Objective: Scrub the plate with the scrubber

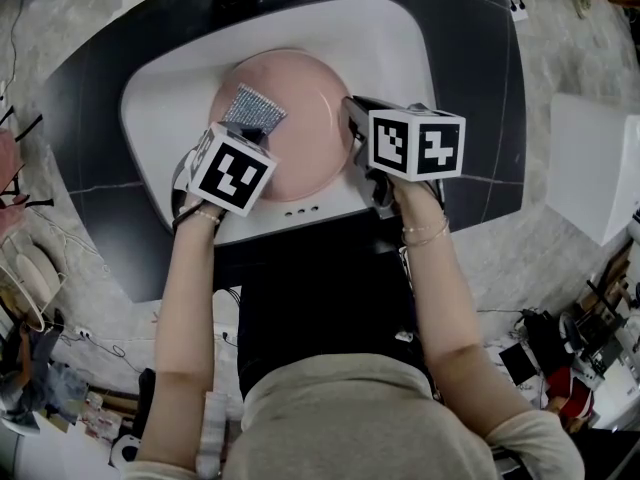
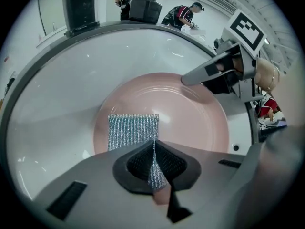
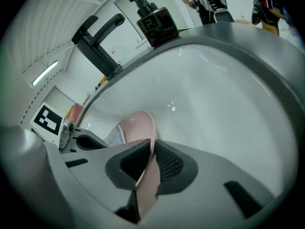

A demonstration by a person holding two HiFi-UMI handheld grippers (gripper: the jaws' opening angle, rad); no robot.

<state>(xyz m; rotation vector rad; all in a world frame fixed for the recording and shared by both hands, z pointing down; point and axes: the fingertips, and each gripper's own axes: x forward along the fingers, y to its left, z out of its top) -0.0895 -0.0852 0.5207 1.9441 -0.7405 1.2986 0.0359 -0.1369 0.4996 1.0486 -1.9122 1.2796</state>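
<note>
Scrubbing was in hand: the plate (image 1: 305, 118), in the middle of the sink (image 1: 175, 78), was clamped at its rim by the right gripper (image 3: 148, 163). The scrubber (image 2: 132, 131), pinched in the left gripper (image 2: 155, 168), was laid on it. Pressed strokes were judged due next.

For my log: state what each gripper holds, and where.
Left gripper: silver mesh scrubber, by its near edge. Right gripper: round pink plate, by its rim.

I count one pink plate (image 1: 310, 98), one silvery mesh scrubber (image 1: 255, 110), one white sink (image 1: 400, 38), one black faucet (image 3: 95, 46), one black soap dispenser (image 3: 156, 25), and my two tools: left tool (image 2: 155, 175), right tool (image 3: 147, 161).
</note>
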